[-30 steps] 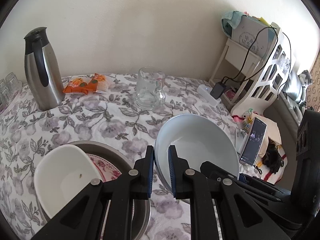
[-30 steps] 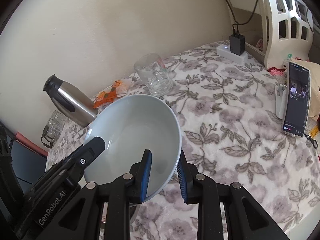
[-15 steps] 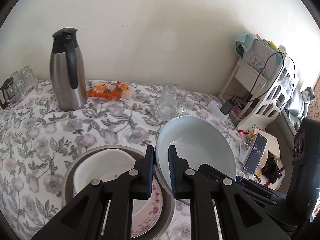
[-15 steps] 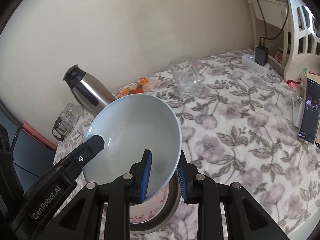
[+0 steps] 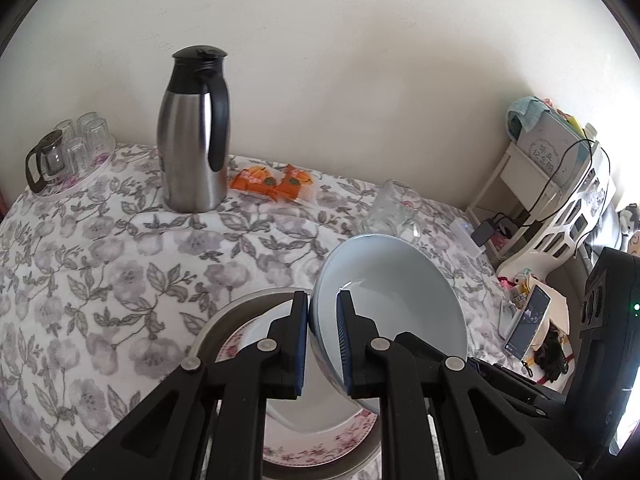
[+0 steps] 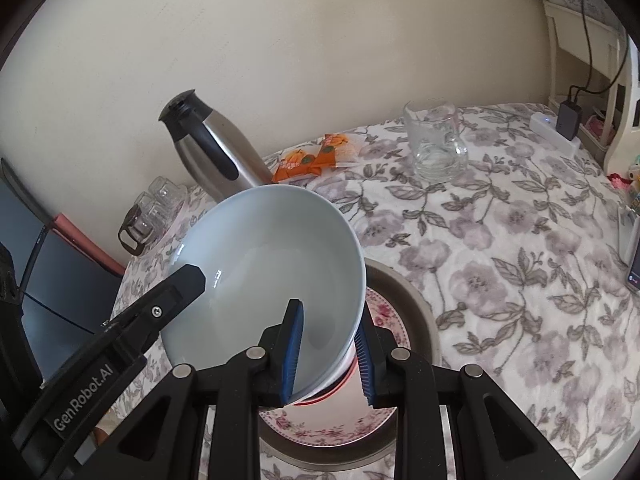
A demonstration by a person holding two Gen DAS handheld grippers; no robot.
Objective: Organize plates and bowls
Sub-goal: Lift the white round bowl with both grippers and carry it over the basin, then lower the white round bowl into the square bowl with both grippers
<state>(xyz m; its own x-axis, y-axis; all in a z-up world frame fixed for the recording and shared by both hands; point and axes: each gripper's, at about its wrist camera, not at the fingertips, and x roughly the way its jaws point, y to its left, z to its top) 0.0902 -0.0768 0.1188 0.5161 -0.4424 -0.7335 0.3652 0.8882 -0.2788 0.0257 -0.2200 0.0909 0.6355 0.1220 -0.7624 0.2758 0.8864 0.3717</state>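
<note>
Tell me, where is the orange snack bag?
In the left wrist view the snack bag lies on the flowered tablecloth by the wall, between the steel jug and the glass mug.

The one clear wording is "GenRobot.AI", in pale letters along the black arm of the left gripper (image 6: pixel 192 280), seen in the right wrist view left of the pale blue bowl (image 6: pixel 272 272). The orange snack packets (image 6: pixel 308 160) beside the steel thermos jug (image 6: pixel 212 148) carry print too blurred to read. The phone (image 5: pixel 528 322) screen is too small to read.
</note>
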